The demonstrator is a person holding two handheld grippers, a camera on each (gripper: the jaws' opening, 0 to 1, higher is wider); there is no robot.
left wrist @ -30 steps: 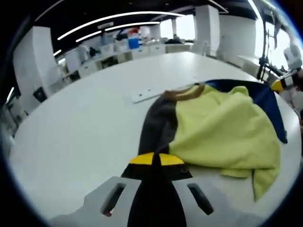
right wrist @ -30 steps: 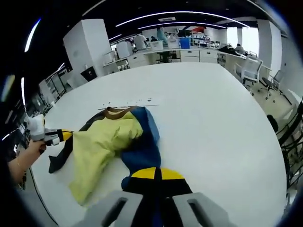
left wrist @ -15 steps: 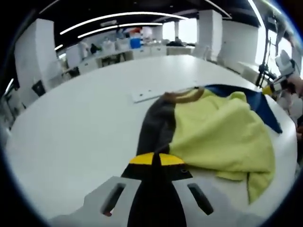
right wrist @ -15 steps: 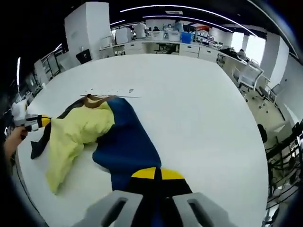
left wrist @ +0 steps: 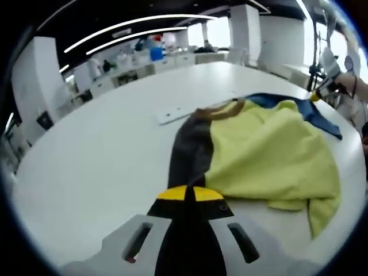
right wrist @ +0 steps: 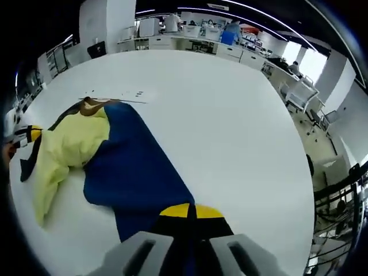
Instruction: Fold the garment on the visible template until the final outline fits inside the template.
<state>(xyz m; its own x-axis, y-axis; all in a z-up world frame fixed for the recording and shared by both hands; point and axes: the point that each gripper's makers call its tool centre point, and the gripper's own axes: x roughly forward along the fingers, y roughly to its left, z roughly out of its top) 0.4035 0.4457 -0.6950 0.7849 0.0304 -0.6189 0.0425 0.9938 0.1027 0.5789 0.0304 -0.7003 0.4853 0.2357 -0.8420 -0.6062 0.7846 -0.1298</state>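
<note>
We are holding a tri-colour garment [left wrist: 259,155] over a large round white table [left wrist: 92,155], one gripper at each end of it. In the left gripper view, our left gripper [left wrist: 185,194] is pinching the dark charcoal sleeve [left wrist: 190,152], its yellow-tipped jaws pressed together with the fabric running out from between them. That sleeve is leading up to a brown collar [left wrist: 221,110], and the yellow body panel is lying rumpled to the right of it, with a blue panel [left wrist: 299,106] showing at the far edge.

In the right gripper view, our right gripper [right wrist: 186,211] is clamping the blue sleeve [right wrist: 129,167], jaws closed on the cloth. The blue fabric is spreading out flat across the table toward the collar [right wrist: 92,106], while the yellow part [right wrist: 66,146] is bunching at the left.

Beyond the collar a flat white strip with small marks [left wrist: 192,109] is lying on the table; it is possibly an edge of the template, though we cannot make it out well. The garment is touching it near the collar. White desks and chairs [right wrist: 299,92] are standing around the room behind the table.
</note>
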